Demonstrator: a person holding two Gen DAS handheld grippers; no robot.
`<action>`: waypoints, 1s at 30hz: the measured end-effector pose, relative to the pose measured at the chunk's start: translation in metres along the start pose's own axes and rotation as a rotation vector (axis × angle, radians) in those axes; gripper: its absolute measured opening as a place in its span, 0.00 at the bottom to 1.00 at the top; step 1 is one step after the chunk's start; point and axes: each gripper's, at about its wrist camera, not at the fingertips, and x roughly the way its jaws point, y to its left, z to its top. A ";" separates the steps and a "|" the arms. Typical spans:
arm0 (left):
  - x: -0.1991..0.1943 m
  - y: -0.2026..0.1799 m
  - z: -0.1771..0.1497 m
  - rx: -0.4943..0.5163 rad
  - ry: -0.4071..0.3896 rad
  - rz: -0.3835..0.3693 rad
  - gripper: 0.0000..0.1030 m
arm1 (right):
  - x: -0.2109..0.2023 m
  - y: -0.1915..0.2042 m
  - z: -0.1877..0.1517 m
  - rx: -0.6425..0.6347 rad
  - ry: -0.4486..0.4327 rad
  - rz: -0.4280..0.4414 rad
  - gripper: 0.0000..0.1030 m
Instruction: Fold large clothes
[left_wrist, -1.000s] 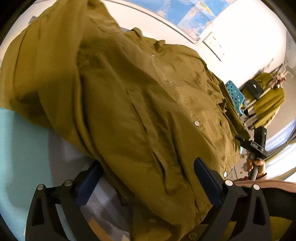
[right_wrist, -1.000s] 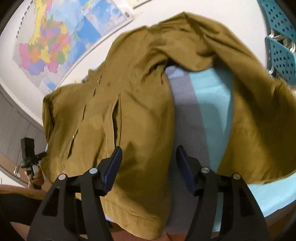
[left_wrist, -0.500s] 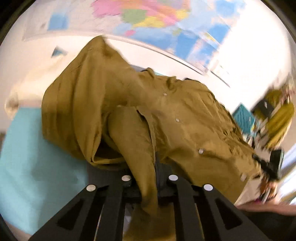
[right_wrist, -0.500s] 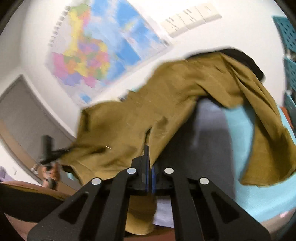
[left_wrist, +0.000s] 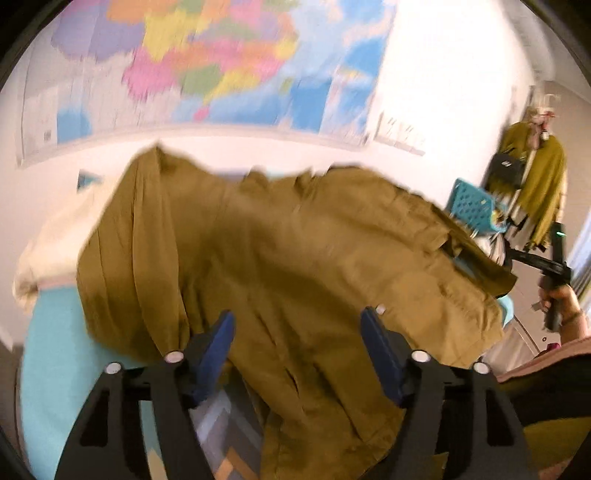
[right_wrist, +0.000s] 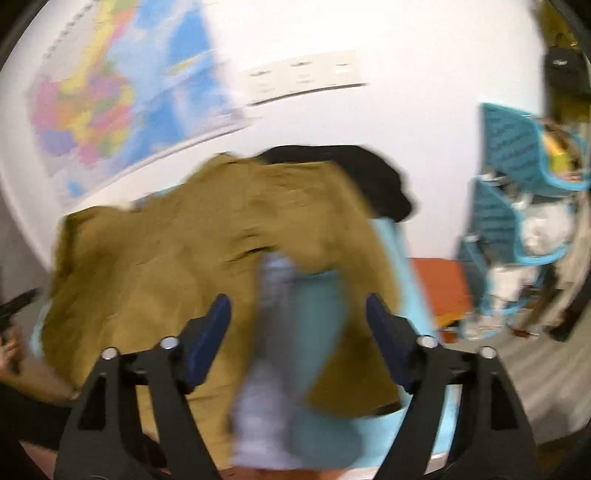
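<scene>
A large olive button shirt (left_wrist: 295, 258) lies rumpled across the table's light blue cover (left_wrist: 55, 350). My left gripper (left_wrist: 299, 332) hovers above its near hem. The jaws are opening, the blue pads stand wide apart, and no cloth is pinched between them. In the right wrist view the shirt (right_wrist: 155, 273) covers the left of the table, with one sleeve draped to the right. My right gripper (right_wrist: 297, 314) hangs over bare blue cover (right_wrist: 321, 317), its jaws also opening with nothing between them. Each gripper shows at the edge of the other's view, held in a hand.
A black garment (right_wrist: 369, 177) lies at the table's far edge and a white cloth (left_wrist: 48, 251) at its left end. A teal basket cart (right_wrist: 517, 192) stands to the right, with an orange thing (right_wrist: 436, 288) on the floor. A coloured map (left_wrist: 221, 62) hangs on the wall.
Both grippers closed on the shirt's near edge, then let it go and opened again. Both have risen and tilted up, so more wall and map shows. The shirt has settled flatter.
</scene>
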 end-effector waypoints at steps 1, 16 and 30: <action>-0.003 -0.005 0.003 0.011 -0.015 0.020 0.75 | 0.009 -0.008 0.004 0.000 0.022 -0.041 0.74; 0.056 -0.024 0.043 0.066 0.031 -0.058 0.75 | 0.001 0.009 0.068 -0.136 0.103 0.156 0.06; 0.088 -0.019 0.101 0.086 -0.012 -0.219 0.75 | 0.029 0.274 0.139 -0.550 0.132 0.706 0.06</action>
